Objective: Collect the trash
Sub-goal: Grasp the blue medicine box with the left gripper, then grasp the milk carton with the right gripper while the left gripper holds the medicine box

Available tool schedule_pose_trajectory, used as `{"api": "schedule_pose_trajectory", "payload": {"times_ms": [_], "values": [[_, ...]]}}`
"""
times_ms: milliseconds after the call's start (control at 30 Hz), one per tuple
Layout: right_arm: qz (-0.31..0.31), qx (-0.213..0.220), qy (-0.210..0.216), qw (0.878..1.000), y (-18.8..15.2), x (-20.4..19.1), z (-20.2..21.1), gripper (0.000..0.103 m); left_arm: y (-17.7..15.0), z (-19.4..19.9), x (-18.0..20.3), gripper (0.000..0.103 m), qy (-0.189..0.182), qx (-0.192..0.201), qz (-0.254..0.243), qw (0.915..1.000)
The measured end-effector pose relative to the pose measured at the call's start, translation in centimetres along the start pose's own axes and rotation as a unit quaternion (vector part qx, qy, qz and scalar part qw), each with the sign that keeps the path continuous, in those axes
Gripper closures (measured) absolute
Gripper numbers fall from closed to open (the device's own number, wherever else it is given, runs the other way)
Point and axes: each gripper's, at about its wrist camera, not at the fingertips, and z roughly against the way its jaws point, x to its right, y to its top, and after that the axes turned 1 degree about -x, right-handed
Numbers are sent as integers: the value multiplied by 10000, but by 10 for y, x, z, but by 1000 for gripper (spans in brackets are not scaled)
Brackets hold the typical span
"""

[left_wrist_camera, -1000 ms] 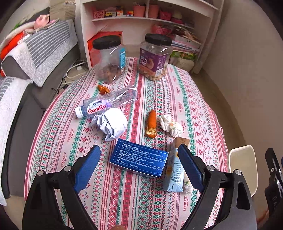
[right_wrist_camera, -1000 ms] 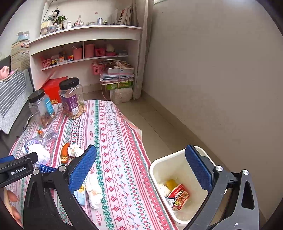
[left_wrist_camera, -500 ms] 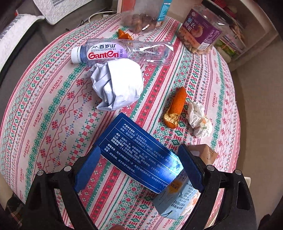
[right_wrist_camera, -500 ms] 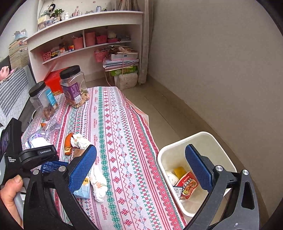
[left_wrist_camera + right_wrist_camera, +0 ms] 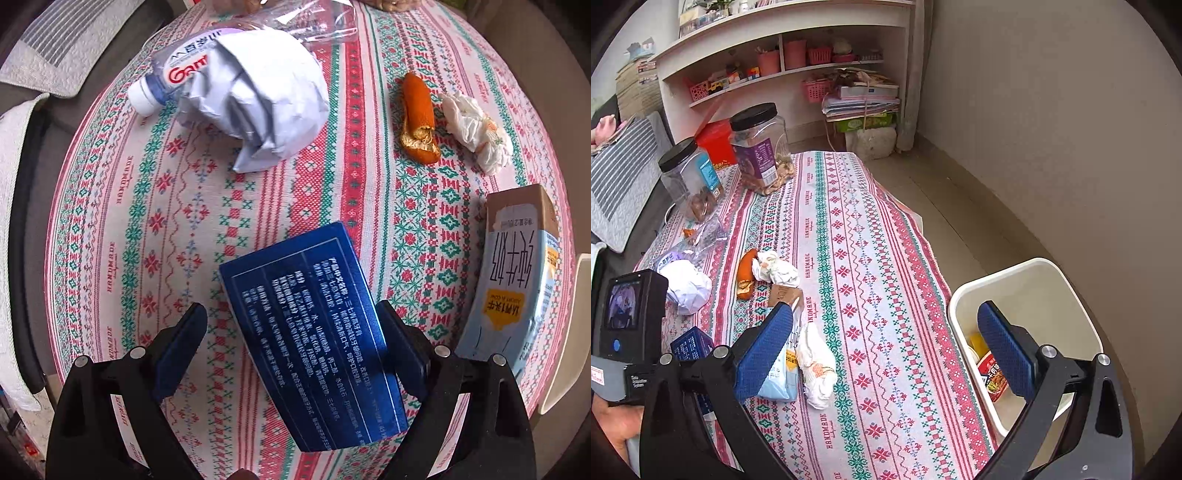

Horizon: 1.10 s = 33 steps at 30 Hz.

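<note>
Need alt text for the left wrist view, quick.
Open left gripper straddles a blue box on a patterned tablecloth. Beyond lie crumpled paper, a water bottle, orange peel, a tissue and a milk carton.

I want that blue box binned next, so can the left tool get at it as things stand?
Probably yes. The left tool hangs open right over the blue box, one finger on each side, with only bare tablecloth on the open side. The milk carton lies apart to the right, clear of it.

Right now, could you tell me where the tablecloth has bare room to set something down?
Free: the strip along the bin side, right of the tissue wad. Crowded: around the blue box, milk carton, orange peel and paper ball.
</note>
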Motion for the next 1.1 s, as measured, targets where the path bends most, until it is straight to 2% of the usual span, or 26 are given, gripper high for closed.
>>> {"api": "schedule_pose_trajectory", "payload": {"times_ms": [133, 233, 333, 433, 567, 733, 833, 967, 1067, 1100], "values": [[147, -73, 86, 9998, -1, -12, -3, 7, -10, 20, -23, 14, -236, 158, 95, 9996], [294, -221, 127, 9992, -5, -24, -10, 7, -19, 15, -29, 14, -407, -54, 56, 9991], [351, -411, 188, 9984, -7, -34, -19, 7, -28, 8, -31, 15, -396, -174, -56, 9990], [371, -546, 237, 9975, -8, -44, -27, 7, -41, 9, -38, 44, -465, -146, -189, 9986], [486, -680, 260, 9962, -10, -61, -38, 7, -56, 24, -59, 45, -433, 253, -329, 9982], [723, -877, 242, 9932, -16, -86, -55, 7, -64, 55, -91, 47, -499, 732, -176, 9959], [780, -1020, 201, 9915, -18, -97, -67, 7, -67, 77, -105, 48, -463, 1152, -130, 9922], [725, -1223, 123, 9898, -21, -103, -84, 7, -44, 90, -110, 47, -372, 1496, -108, 9880], [587, -1412, 212, 9880, -24, -103, -96, 7, -34, 93, -109, 47, -393, 1565, -28, 9869], [559, -1449, 233, 9876, -24, -104, -99, 11, -33, 93, -112, 47, -412, 1572, -5, 9867]]}}
